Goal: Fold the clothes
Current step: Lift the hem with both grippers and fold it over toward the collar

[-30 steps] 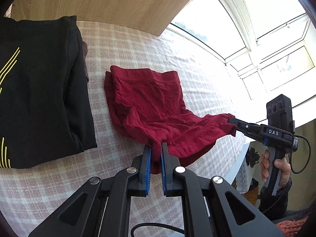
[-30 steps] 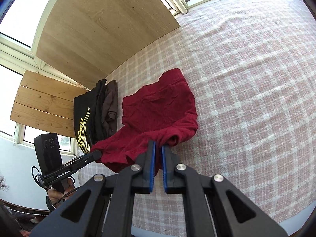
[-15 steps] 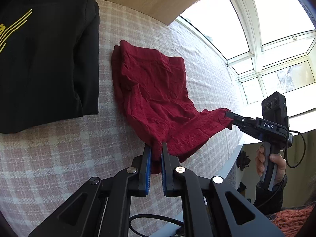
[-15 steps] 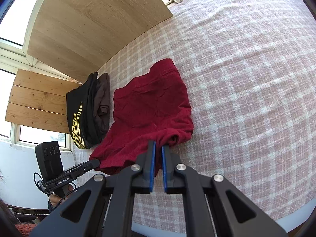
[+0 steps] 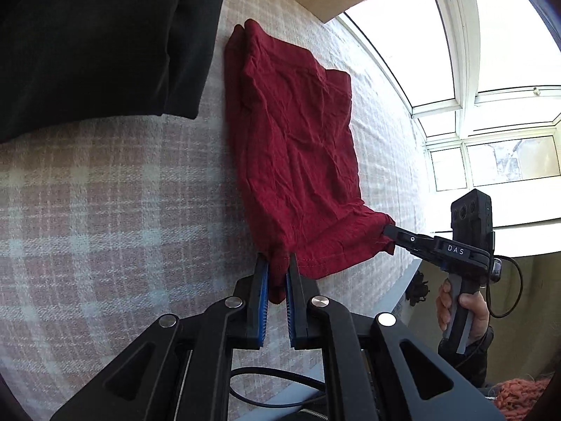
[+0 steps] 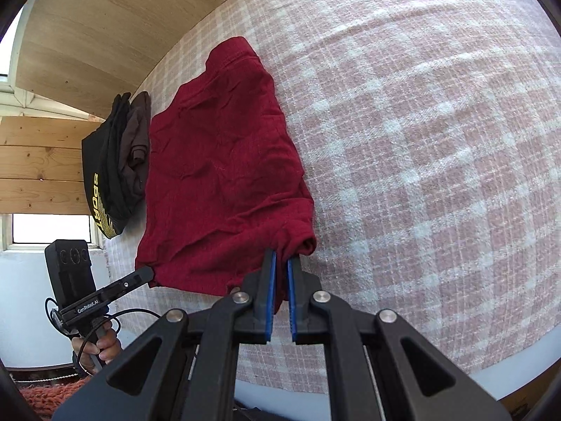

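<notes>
Garment-wise, red cloth (image 5: 298,147) stretches lengthwise away from both grippers, left gripper (image 5: 277,280) and right gripper (image 6: 280,273) each pinching a near corner.

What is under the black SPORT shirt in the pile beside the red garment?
In the right wrist view, a brown garment lies under the black SPORT shirt, edges showing toward the red garment. The checked cloth lies underneath. Whether more clothes lie in the pile is hidden.

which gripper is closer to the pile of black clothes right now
Left. The left gripper grips the red cloth's corner on the side facing the black pile; the right gripper grips the far corner.
</notes>
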